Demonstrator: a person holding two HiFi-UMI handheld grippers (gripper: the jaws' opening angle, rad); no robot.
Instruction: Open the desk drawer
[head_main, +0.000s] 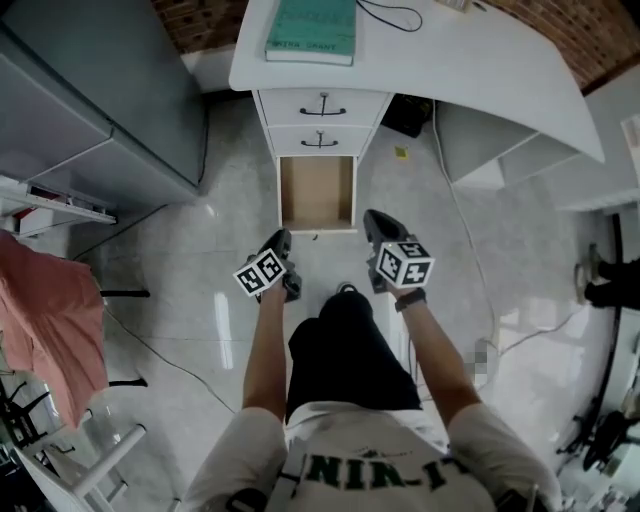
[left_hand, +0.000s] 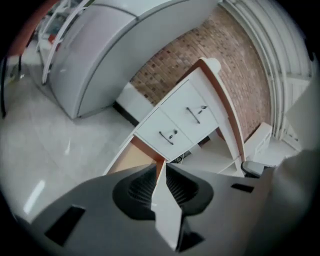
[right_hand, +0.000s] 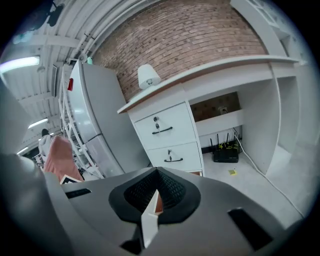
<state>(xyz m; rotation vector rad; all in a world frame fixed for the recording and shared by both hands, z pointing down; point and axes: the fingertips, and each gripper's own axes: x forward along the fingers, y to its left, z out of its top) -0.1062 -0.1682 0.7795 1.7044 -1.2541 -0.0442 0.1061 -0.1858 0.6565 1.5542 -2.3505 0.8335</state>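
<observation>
Head view: the bottom drawer (head_main: 316, 190) stands open ahead, so the left gripper (head_main: 281, 238), barely apart, and the right gripper (head_main: 377, 217), together, hold nothing.

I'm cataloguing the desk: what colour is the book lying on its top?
The book is teal green; the head view shows it best.

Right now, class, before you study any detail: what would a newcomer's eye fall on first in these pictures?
The bottom drawer of the white desk stands pulled out over the floor, its wooden inside bare. Just in front of it the left gripper and the right gripper, each with a black-and-white marker cube, hold nothing. A green book lies on the desktop above the drawers.
</observation>
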